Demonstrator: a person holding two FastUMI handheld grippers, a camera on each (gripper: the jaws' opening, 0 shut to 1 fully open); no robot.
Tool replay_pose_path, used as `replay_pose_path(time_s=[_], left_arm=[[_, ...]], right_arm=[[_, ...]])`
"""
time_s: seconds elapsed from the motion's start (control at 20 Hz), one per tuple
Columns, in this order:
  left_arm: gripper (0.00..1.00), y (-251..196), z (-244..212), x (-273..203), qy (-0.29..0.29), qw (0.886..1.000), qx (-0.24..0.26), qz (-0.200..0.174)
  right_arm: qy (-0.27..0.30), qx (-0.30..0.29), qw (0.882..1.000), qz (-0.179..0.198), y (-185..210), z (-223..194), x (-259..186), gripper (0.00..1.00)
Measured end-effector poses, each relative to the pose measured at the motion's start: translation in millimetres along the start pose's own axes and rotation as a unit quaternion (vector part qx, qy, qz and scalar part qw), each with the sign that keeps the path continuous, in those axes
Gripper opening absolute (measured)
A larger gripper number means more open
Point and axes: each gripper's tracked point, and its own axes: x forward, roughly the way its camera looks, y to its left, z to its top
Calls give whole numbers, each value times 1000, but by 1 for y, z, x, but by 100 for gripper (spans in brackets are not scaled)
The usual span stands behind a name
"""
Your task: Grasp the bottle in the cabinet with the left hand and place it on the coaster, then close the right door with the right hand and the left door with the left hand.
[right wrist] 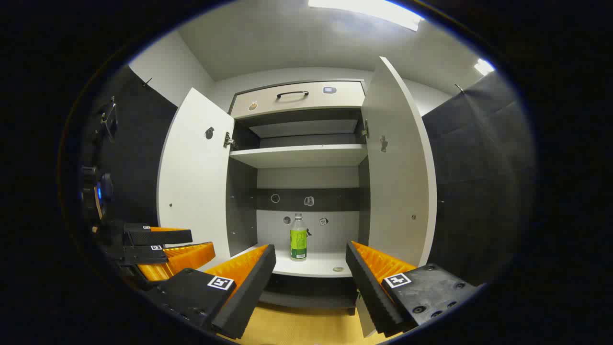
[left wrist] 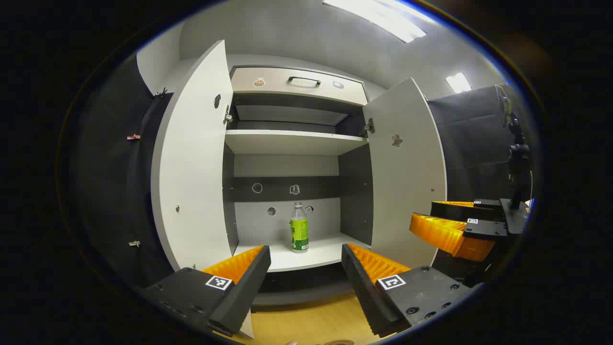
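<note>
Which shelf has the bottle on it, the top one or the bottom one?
The bottom shelf. The green-labelled bottle stands upright there; the top shelf looks bare.

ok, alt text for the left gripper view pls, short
A clear bottle with a green label stands upright on the lower shelf of a white cabinet, both doors swung wide open. The left gripper faces it from outside with its jaws open and empty, and the right gripper shows beside the right door. A closed drawer with a dark handle sits above.
</note>
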Motion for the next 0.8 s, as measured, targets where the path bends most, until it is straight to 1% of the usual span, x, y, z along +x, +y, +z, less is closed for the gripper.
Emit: replay_pose_path(time_s=[0.2, 0.4, 0.8], left_arm=[[95, -2, -1, 1, 1, 1000, 1, -2], [95, -6, -2, 2, 2, 1000, 1, -8], [95, -5, -1, 1, -2, 1000, 9, -3]], right_arm=[[10, -7, 1000, 5, 3, -5, -1, 98], [6, -13, 1000, 4, 2, -2, -3, 98], [6, -15, 1000, 6, 3, -2, -3, 98]])
